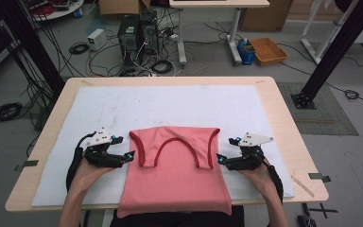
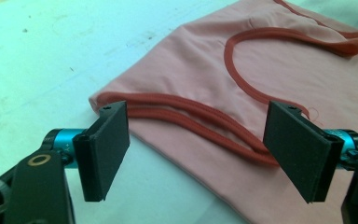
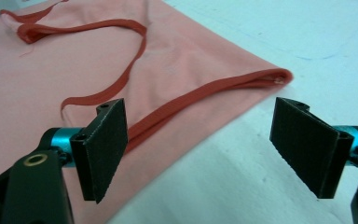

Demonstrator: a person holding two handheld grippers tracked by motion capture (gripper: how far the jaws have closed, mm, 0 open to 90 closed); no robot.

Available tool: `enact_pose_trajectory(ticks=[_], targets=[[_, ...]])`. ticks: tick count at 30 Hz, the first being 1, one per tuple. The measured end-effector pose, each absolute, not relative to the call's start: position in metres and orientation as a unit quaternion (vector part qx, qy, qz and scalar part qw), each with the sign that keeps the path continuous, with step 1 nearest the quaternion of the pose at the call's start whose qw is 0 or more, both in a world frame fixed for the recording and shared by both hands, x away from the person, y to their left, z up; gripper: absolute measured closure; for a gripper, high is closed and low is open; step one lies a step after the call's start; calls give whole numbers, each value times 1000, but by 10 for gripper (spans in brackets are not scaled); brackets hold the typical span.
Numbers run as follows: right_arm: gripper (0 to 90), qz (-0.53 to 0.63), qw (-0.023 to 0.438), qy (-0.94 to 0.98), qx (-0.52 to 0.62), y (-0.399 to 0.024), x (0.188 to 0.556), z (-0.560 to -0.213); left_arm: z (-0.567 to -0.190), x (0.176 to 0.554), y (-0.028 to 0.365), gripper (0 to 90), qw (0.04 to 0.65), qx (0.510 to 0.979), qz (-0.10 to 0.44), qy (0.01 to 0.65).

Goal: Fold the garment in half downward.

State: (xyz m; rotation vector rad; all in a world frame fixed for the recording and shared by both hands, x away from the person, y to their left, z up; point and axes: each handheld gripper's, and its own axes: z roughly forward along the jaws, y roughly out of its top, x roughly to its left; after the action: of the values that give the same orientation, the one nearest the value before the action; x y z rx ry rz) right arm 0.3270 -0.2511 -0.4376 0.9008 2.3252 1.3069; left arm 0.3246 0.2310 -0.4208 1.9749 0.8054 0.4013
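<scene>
A pink tank top [image 1: 177,175] with darker red trim lies folded on the white mat [image 1: 123,106], its lower part hanging over the table's near edge. My left gripper [image 1: 131,155] hovers at the garment's left edge, open. In the left gripper view the trimmed strap [image 2: 186,116] lies on the mat between and beyond the wide-apart pads [image 2: 105,149], untouched by them. My right gripper [image 1: 220,159] sits at the garment's right edge, open too. In the right gripper view the red-trimmed corner [image 3: 270,77] lies flat ahead of the pads [image 3: 105,147]. Nothing is held.
The mat covers most of the wooden table [image 1: 283,127]. A thin wooden stick [image 1: 302,185] lies near the table's right front corner. Beyond the table are computer towers [image 1: 137,33], cables, an orange basket [image 1: 268,50] and black frame posts [image 1: 333,52].
</scene>
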Motion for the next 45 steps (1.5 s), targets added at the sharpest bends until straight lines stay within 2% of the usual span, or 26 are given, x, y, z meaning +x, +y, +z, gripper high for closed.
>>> enact_pose_trajectory(ticks=[7, 11, 21, 26, 36, 45], targets=[[190, 455, 170, 812, 325, -254, 329, -440, -407, 341, 227, 233, 460, 804, 173, 335], [190, 452, 169, 814, 323, -252, 329, -441, -402, 359, 227, 278, 450, 805, 171, 348], [190, 446, 167, 818, 324, -249, 331, -444, -426, 413, 228, 370, 401, 804, 125, 420], [190, 447, 166, 817, 325, -251, 331, -444, -436, 417, 226, 406, 381, 809, 121, 430], [191, 445, 168, 817, 326, -251, 331, -443, -441, 413, 221, 470, 364, 828, 126, 407], [191, 444, 170, 817, 326, -250, 330, -443, -441, 409, 219, 629, 371, 836, 119, 387]])
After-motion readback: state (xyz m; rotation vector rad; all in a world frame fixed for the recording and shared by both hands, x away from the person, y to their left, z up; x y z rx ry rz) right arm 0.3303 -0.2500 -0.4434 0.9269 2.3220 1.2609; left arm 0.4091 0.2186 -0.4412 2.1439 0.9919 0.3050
